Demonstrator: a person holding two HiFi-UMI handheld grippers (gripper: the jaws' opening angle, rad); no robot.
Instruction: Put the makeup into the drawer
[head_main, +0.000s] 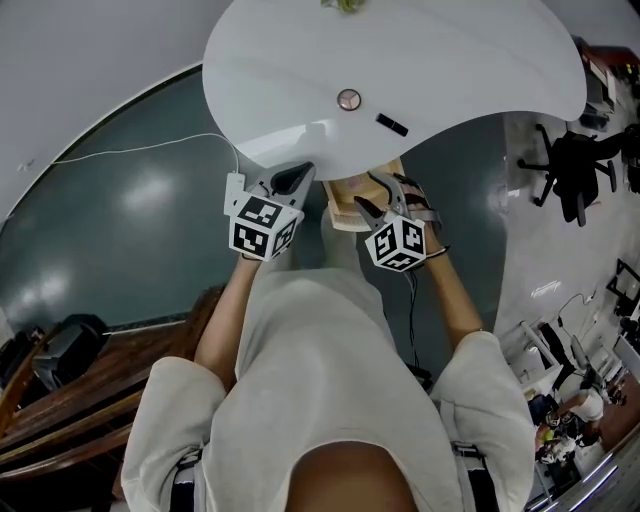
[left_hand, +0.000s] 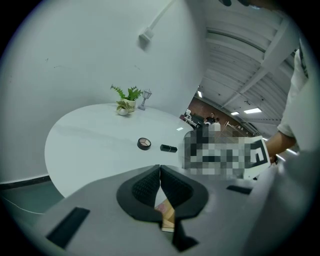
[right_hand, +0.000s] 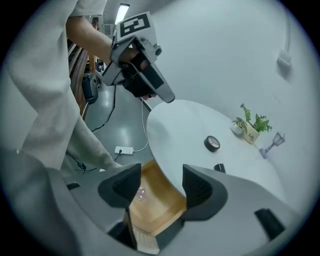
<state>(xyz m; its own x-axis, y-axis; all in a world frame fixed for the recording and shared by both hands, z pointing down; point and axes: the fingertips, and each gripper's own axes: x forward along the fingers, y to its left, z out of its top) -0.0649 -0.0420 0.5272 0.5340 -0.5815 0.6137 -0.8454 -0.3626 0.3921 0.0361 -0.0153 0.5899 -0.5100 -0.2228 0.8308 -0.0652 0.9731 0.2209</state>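
— Why is the drawer (right_hand: 167, 202) open right at the person's waist?

— So things can drop straight in, I'd say. It juts from under the near edge of the table (head_main: 470, 60), at twelve o'clock from the person. One small pink thing (right_hand: 141, 194) already lies in it, toward nine o'clock as the right gripper looks down — what it is I can't tell.

— And the grippers?

— The right gripper (right_hand: 161, 176) hangs over the drawer, jaws wide, nothing between them. It looks free to fetch the next piece. The left gripper (left_hand: 160, 172) sits at ten o'clock of the drawer by the table edge, jaws pressed together on nothing — parked out of the way, I reckon.

— Where's the makeup?

— Further out on the table at twelve: a round compact (head_main: 348, 99), with a black tube (head_main: 392, 124) near it at its four o'clock. Both are well apart from the drawer, so most of the job looks undone.

— Anything to read?

— No brand I can make out on either. The cubes (head_main: 265, 225) carry square black-and-white markers, no words. The plant pot (right_hand: 248, 131) at the far edge has some print, too small to read.
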